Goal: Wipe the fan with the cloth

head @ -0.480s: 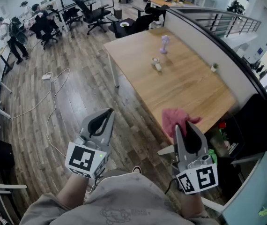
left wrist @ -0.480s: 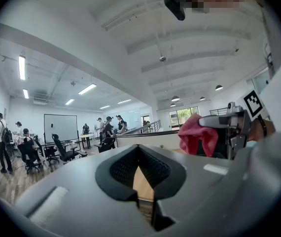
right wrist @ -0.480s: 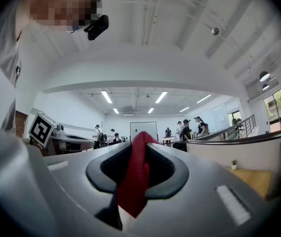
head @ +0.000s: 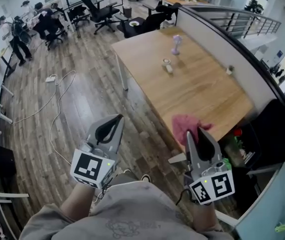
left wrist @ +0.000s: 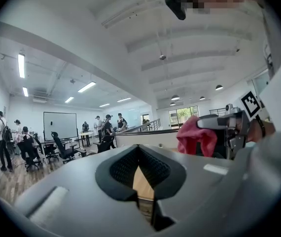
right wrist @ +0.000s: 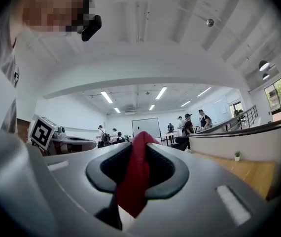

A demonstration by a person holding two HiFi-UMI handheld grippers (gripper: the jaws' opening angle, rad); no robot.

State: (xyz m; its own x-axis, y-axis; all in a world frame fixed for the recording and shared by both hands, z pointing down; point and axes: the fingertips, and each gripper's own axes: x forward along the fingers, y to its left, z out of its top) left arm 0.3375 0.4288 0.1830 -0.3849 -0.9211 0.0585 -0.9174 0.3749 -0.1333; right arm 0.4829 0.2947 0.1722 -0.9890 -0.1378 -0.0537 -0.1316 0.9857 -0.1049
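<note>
- While you're standing at the near end of the table [head: 207, 96], your right gripper [head: 201, 130] is clamped on the pink cloth [head: 184, 124], which bunches up past its tips.
- Your left gripper [head: 116, 119] has its jaws fully together.
- The fan [head: 176, 44] stands upright at the table's far end, well apart from both grippers.
</note>
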